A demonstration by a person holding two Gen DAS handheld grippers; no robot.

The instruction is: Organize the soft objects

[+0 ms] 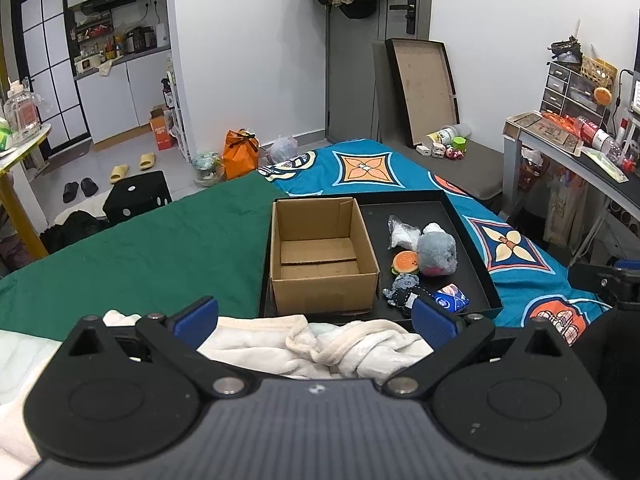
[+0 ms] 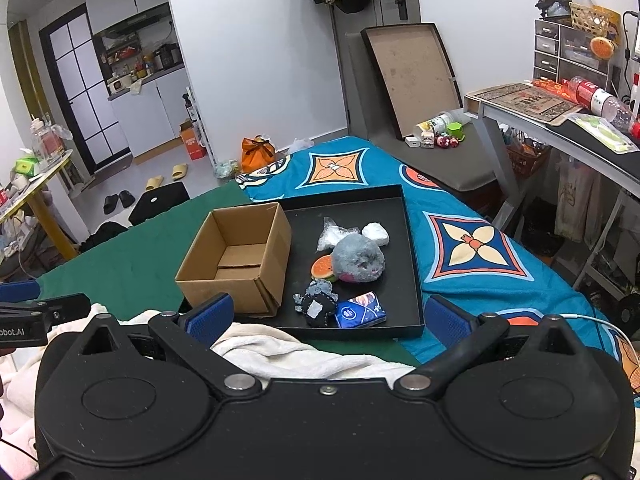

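Observation:
An empty open cardboard box (image 1: 320, 256) (image 2: 236, 260) stands in the left part of a black tray (image 1: 472, 248) (image 2: 404, 240) on the bed. Beside it in the tray lie a grey plush (image 1: 437, 249) (image 2: 359, 258), a burger toy (image 1: 405, 263) (image 2: 323, 267), a dark plush (image 1: 402, 290) (image 2: 316, 304), a blue packet (image 1: 451, 298) (image 2: 361, 309) and white bags (image 1: 402, 232) (image 2: 376, 232). My left gripper (image 1: 316, 320) is open, above a cream blanket (image 1: 312, 344), short of the box. My right gripper (image 2: 328, 314) is open near the tray's front edge.
The bed has a green sheet (image 1: 140, 248) and a blue patterned cover (image 1: 368, 164). A desk (image 1: 580, 152) with clutter stands at the right. A grey chair (image 1: 452, 152) holds a leaning box lid. A black stool (image 1: 138, 196) and slippers are on the floor left.

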